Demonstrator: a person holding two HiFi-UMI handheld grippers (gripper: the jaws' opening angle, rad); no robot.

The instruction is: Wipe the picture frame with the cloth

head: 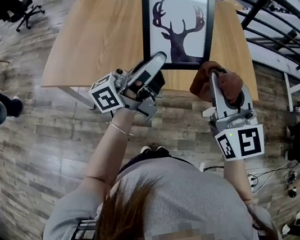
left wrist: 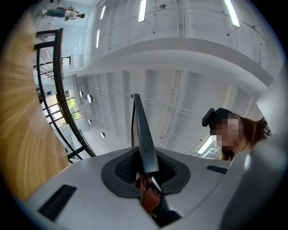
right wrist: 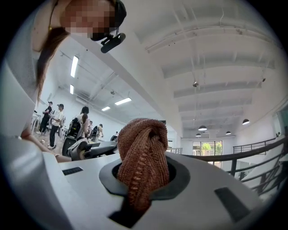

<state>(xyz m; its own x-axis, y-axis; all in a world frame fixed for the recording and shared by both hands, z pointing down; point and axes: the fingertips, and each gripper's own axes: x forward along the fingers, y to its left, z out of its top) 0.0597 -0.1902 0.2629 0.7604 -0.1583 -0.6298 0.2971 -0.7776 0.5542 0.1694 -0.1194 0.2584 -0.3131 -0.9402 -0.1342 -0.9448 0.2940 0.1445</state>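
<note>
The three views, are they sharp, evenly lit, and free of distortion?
Head view: sharp, soft even light, but the wide lens curves the table edges and the railing. Left gripper view: dark rounded corners, bright ceiling lights, picture frame edge sharp. Right gripper view: same dark corners, cloth sharp.

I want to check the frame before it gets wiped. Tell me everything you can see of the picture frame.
The picture frame is a thin black border around a white print of a dark antlered deer head. It faces the person, above the wooden table, with the left gripper shut on its lower left corner. The brown cloth in the right gripper is beside its lower right corner; contact cannot be told.
</note>
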